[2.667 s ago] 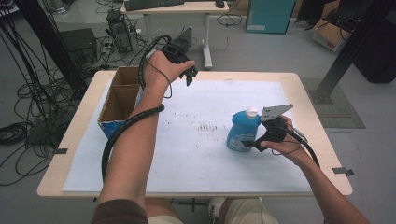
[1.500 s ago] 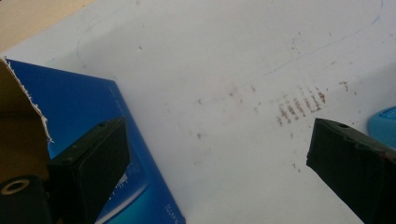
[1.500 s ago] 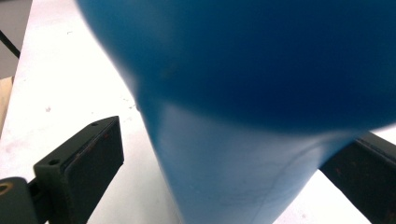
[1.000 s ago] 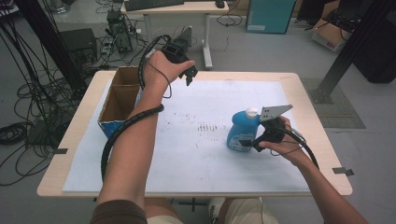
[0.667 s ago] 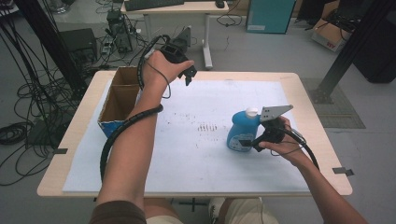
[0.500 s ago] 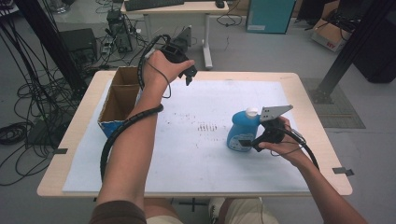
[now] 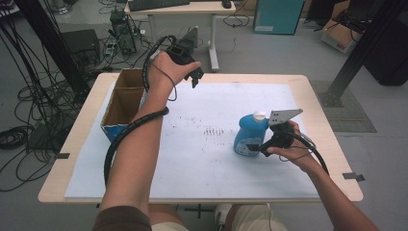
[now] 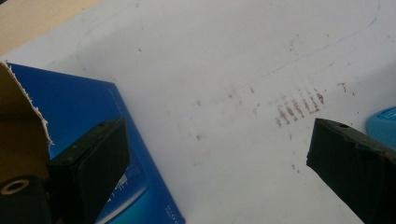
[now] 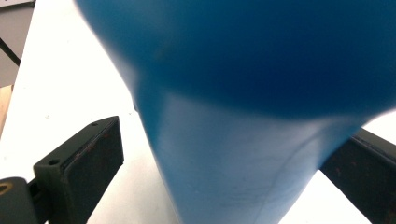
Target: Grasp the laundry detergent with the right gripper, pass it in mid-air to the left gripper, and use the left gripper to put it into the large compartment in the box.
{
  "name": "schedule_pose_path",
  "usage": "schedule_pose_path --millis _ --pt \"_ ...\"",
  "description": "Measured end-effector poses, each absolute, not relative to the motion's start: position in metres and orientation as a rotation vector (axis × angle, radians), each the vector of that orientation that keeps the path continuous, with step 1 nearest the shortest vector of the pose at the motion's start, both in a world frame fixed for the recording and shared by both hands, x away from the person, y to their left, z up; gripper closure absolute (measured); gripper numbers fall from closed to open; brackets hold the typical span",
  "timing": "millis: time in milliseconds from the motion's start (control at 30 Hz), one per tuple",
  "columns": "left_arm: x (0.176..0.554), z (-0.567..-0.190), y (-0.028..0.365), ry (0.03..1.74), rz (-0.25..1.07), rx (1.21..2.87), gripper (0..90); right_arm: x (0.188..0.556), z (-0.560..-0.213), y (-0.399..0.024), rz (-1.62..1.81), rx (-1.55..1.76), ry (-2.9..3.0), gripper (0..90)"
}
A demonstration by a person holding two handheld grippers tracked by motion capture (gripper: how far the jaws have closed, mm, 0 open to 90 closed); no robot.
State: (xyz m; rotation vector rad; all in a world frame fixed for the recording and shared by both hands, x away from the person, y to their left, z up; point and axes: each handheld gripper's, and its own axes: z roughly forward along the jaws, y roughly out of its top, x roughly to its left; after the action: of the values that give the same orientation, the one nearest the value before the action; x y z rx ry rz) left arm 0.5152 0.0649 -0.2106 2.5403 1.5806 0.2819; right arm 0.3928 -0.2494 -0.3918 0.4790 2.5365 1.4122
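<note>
Close up, the open right gripper (image 9: 224, 158) straddles a blurred, cropped blue bottle (image 9: 243, 116).

White sheet (image 7: 192, 159) covers most of the table (image 7: 317, 96); brown smudge marks (image 7: 214, 131) near sheet centre. Open cardboard box (image 7: 122, 103), blue outside, two compartments, sits on the sheet's left edge. Beyond the table's far side: second desk (image 7: 192, 7) with keyboard (image 7: 154, 4), teal cabinet (image 7: 279, 17). Cable tangle (image 7: 29, 110) on the floor left of the table.
</note>
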Motion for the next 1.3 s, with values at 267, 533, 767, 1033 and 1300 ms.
schedule_pose_path --millis 267,533,767,1033,1300 --pt "0.5156 -0.2112 0.063 1.573 0.283 2.546 6.4 0.3923 -0.3921 -0.2498 1.412 0.481 2.536 2.2" --pt "0.515 -0.2104 0.0647 1.575 0.288 2.538 6.3 0.3924 -0.3918 -0.25 1.416 0.479 2.532 2.2" --pt "0.5144 -0.2109 0.0658 1.579 0.284 2.538 6.3 0.3923 -0.3927 -0.2485 1.42 0.473 2.53 2.3" --pt "0.5147 -0.2109 0.0648 1.574 0.279 2.54 6.3 0.3929 -0.3926 -0.2488 1.422 0.475 2.528 2.3" --pt "0.5144 -0.2105 0.0664 1.578 0.282 2.536 6.3 0.3931 -0.392 -0.2494 1.42 0.481 2.528 2.2"
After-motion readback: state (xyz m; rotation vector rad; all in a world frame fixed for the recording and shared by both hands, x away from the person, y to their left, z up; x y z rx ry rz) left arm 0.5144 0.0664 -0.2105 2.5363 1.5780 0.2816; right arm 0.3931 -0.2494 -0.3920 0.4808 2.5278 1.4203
